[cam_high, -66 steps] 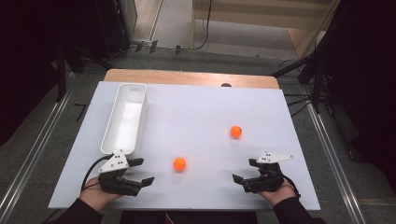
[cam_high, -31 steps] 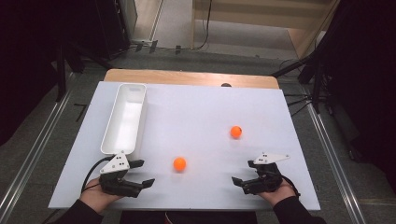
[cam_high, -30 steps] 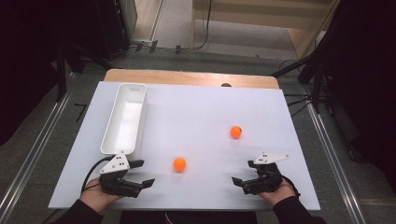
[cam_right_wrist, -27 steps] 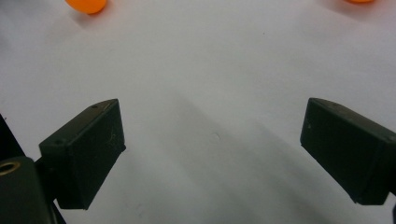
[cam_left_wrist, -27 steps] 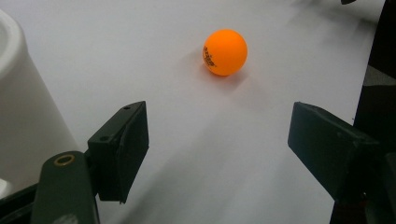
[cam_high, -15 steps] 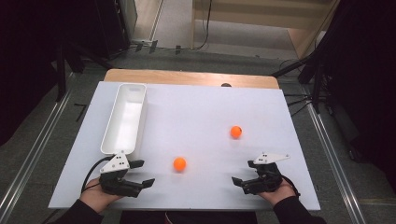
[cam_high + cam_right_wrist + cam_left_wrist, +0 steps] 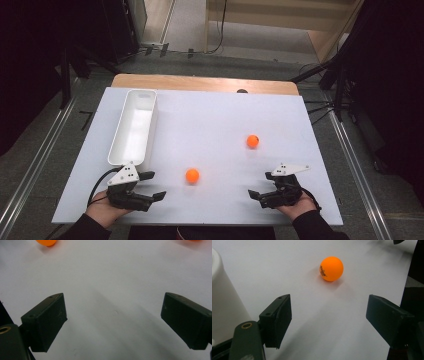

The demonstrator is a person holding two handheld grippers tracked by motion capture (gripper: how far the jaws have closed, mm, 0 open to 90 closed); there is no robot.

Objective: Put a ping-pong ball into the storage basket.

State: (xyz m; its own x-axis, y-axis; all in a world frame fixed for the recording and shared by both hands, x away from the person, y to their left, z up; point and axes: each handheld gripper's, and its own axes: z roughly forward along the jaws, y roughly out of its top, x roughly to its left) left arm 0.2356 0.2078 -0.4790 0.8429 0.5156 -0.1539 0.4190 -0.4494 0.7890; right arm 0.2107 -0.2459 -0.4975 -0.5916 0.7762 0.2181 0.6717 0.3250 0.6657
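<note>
Two orange balls lie on the white table top (image 7: 215, 115). One ball (image 7: 192, 175) rests near the front middle, the other (image 7: 252, 141) farther back and to the right. My left gripper (image 7: 154, 185) sits at the front left, held in a hand, jaws open and empty. In the left gripper view the near ball (image 7: 331, 268) lies ahead of the open left gripper (image 7: 328, 312), apart from it. My right gripper (image 7: 260, 186) sits at the front right, also open. The right gripper view has its open jaws (image 7: 113, 312) over bare table, with a ball (image 7: 46, 242) at the top edge.
A long white tray (image 7: 132, 127) stands at the left, running front to back, its near end just behind the left gripper; its wall (image 7: 224, 297) shows beside the left jaw. A wooden strip (image 7: 200, 82) borders the table's far edge. Dark floor and stands surround the table.
</note>
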